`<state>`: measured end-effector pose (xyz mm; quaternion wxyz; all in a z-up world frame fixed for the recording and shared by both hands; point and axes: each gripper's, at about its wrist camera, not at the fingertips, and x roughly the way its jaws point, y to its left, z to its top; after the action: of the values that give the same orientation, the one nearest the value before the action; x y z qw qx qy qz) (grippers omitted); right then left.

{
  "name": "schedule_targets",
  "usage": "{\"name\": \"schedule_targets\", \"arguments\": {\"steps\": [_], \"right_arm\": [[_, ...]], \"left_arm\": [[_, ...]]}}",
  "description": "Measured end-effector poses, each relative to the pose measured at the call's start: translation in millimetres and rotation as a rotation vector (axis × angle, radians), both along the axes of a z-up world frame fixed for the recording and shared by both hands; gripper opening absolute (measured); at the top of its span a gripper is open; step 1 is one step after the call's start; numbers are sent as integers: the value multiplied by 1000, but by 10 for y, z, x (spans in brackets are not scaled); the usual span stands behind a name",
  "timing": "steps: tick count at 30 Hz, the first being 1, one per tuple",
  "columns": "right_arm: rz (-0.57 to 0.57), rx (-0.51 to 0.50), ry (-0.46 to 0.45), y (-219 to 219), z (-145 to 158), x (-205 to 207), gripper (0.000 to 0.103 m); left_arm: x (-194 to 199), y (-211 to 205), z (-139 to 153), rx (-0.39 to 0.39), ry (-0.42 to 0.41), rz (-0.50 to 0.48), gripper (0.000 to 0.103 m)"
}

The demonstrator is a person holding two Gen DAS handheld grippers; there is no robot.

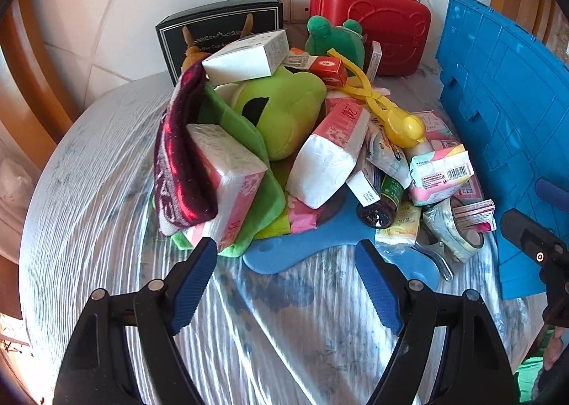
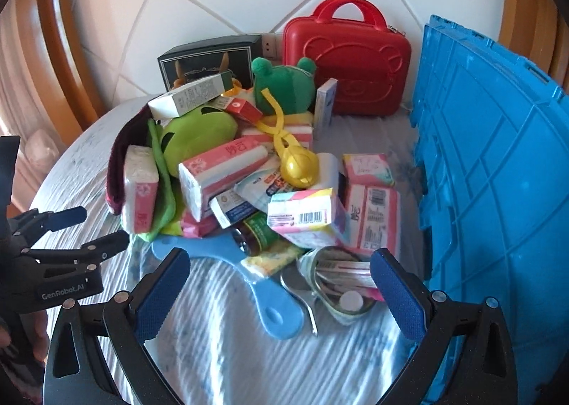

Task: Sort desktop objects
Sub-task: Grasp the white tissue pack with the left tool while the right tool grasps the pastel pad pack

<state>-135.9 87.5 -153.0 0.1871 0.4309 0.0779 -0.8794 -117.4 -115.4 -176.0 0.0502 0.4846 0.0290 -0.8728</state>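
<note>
On the round table with its pale patterned cloth point(image 1: 89, 191), a mixed heap of pink-wrapped tissue packs point(image 2: 220, 170), a lime-green plush toy point(image 1: 284, 113), a yellow plastic clip tongs point(image 1: 384, 106) and a tape roll point(image 2: 341, 284) lies unsorted, just beside the blue plastic crate point(image 2: 498, 173). Left gripper point(image 1: 286, 273) and right gripper point(image 2: 281, 284) both hover spread wide, empty. Likely the approach step; next calls for picking one near item, probably the tape roll.
</note>
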Motion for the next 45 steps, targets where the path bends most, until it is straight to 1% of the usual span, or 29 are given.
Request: {"name": "schedule_targets", "arguments": {"steps": [2, 6, 10, 13, 15, 18, 22, 27, 28, 29, 30, 31, 32, 36, 39, 42, 45], "right_arm": [[-16, 11, -13, -3, -95, -112, 103], [-50, 17, -52, -4, -280, -351, 103], [-78, 29, -84, -26, -470, -550, 103], [-92, 49, -113, -57, -627, -695, 103], [-99, 59, -130, -66, -730, -780, 103], [-109, 82, -130, -94, -839, -867, 103], [-112, 98, -141, -129, -964, -959, 103], [-132, 89, -149, -80, -1034, -1019, 103], [-133, 93, -142, -86, -1030, -1023, 103], [-131, 99, -131, -91, -1028, -1025, 103], [-127, 104, -125, -100, -1029, -1032, 97], [-119, 103, -124, -110, -1029, -1031, 88], [-117, 102, -124, -121, -1025, -1027, 80], [-104, 106, -112, -151, -967, -973, 76], [-101, 87, -101, -143, -866, -920, 74], [-93, 68, -73, -142, -714, -855, 74], [-82, 53, -26, -145, -517, -738, 74]], "left_arm": [[-147, 52, -69, 5, -7, -26, 80], [-476, 133, -202, -12, -16, -66, 80], [-810, 203, -390, -14, -41, -101, 80], [-981, 245, -522, -27, -52, -122, 80], [-1037, 259, -560, -24, -44, -133, 80], [-1084, 279, -573, -26, -36, -143, 80], [-1147, 329, -649, -65, -59, -140, 79], [-1270, 384, -700, -73, -77, -126, 79], [-1292, 396, -719, -78, -86, -122, 77], [-1305, 407, -727, -75, -91, -123, 64], [-1305, 413, -733, -65, -96, -127, 55], [-1299, 413, -738, -53, -98, -126, 54], [-1290, 406, -729, -46, -95, -122, 53], [-1196, 374, -614, -37, -72, -106, 52], [-1080, 352, -425, -40, -32, -96, 51], [-977, 372, -236, -45, 6, -87, 51], [-841, 400, -33, -54, 51, -76, 51]]}}
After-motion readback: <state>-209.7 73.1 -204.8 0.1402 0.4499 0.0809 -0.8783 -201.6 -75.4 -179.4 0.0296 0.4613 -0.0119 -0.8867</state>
